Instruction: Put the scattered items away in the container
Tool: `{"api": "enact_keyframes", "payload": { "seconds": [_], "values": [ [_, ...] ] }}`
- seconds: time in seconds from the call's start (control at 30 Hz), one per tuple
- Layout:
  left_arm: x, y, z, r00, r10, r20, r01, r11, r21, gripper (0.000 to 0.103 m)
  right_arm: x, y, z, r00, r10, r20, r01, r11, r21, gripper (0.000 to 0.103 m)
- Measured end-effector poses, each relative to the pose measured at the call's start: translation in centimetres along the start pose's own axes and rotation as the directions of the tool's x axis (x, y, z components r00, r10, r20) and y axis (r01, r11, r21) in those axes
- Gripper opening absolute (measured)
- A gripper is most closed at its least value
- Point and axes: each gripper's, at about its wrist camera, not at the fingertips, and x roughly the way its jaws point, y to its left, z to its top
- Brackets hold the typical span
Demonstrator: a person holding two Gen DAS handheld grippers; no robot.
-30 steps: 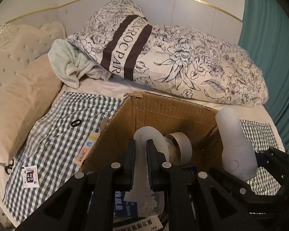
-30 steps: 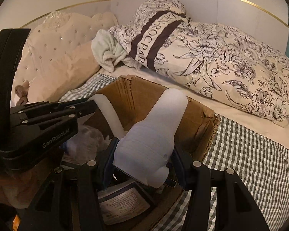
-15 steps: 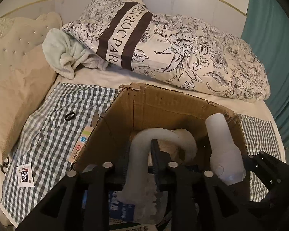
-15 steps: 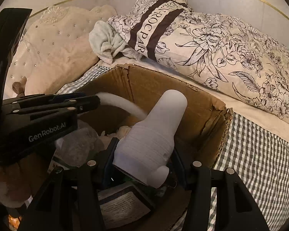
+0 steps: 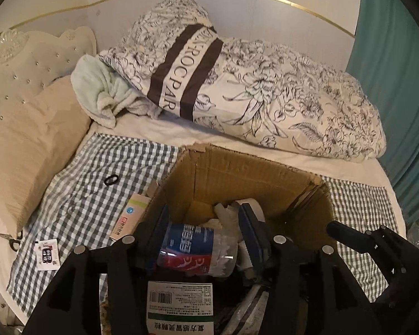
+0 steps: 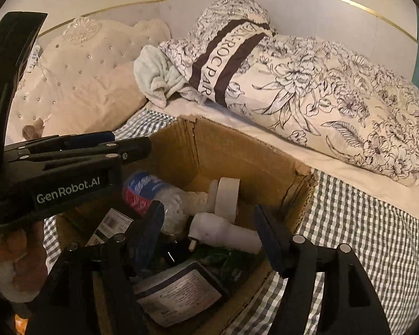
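Both grippers hover over the cardboard box point(image 5: 237, 173) on the checked cloth point(image 5: 78, 195). The left gripper point(image 5: 204, 231) is opening with nothing clamped; the right gripper point(image 6: 209, 223) likewise. A white device point(image 6: 223, 230) lies in the box beside a tape roll point(image 6: 227, 195) and a plastic bottle point(image 5: 195, 248). A small carton point(image 5: 128, 215) lies outside, left.

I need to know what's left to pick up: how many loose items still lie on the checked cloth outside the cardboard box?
3: a black ring, a slim carton against the box wall, a small white sachet. Others may be hidden.
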Motion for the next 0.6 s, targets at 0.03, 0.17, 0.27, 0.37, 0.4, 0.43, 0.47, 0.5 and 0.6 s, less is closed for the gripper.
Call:
{"api": "enact_keyframes", "payload": {
  "seconds": [0.03, 0.17, 0.27, 0.37, 0.4, 0.43, 0.47, 0.5, 0.6],
  "values": [
    [-0.5, 0.0, 0.0, 1.000, 0.000, 0.006, 0.000, 1.000, -0.001, 0.058, -0.4, 0.1, 0.0, 1.000, 0.000, 0.005, 0.000, 1.000, -0.001, 0.066],
    [-2.3, -0.2, 0.1, 1.000, 0.000, 0.030, 0.001, 1.000, -0.004, 0.064, -2.2, 0.4, 0.0, 1.000, -0.009, 0.025, 0.009, 1.000, -0.005, 0.066],
    [-3.8, -0.2, 0.2, 0.998, 0.019, 0.057, -0.019, 1.000, -0.012, 0.088, -3.8, 0.6, -0.1, 0.999, -0.012, 0.043, 0.012, 1.000, -0.004, 0.072],
    [-5.6, -0.1, 0.2, 0.994, 0.033, 0.100, -0.030, 0.999, -0.032, 0.091, -5.4, 0.8, -0.2, 0.998, -0.018, 0.068, 0.019, 1.000, -0.003, 0.078],
    [-6.2, -0.1, 0.3, 0.994, 0.035, 0.108, -0.031, 0.999, -0.037, 0.092, -6.0, 0.9, -0.3, 0.997, -0.021, 0.076, 0.021, 1.000, -0.002, 0.079],
    [-6.8, -0.1, 0.3, 0.992, 0.038, 0.118, -0.033, 0.999, -0.039, 0.093, -6.6, 0.9, -0.3, 0.996, -0.025, 0.083, 0.025, 1.000, -0.002, 0.080],
    [-7.4, -0.2, 0.4, 0.991, 0.039, 0.127, -0.034, 0.999, -0.040, 0.094, -7.1, 1.0, -0.3, 0.996, -0.027, 0.089, 0.027, 1.000, -0.001, 0.083],
    [-8.2, -0.2, 0.4, 0.989, 0.040, 0.140, -0.034, 0.999, -0.041, 0.095, -7.6, 1.0, -0.4, 0.995, -0.028, 0.095, 0.028, 1.000, -0.001, 0.085],
    [-9.9, -0.6, 0.4, 0.984, 0.040, 0.173, -0.033, 0.999, -0.042, 0.100, -9.4, 1.1, -0.6, 0.992, -0.033, 0.121, 0.033, 0.999, 0.000, 0.091]
  ]
}}
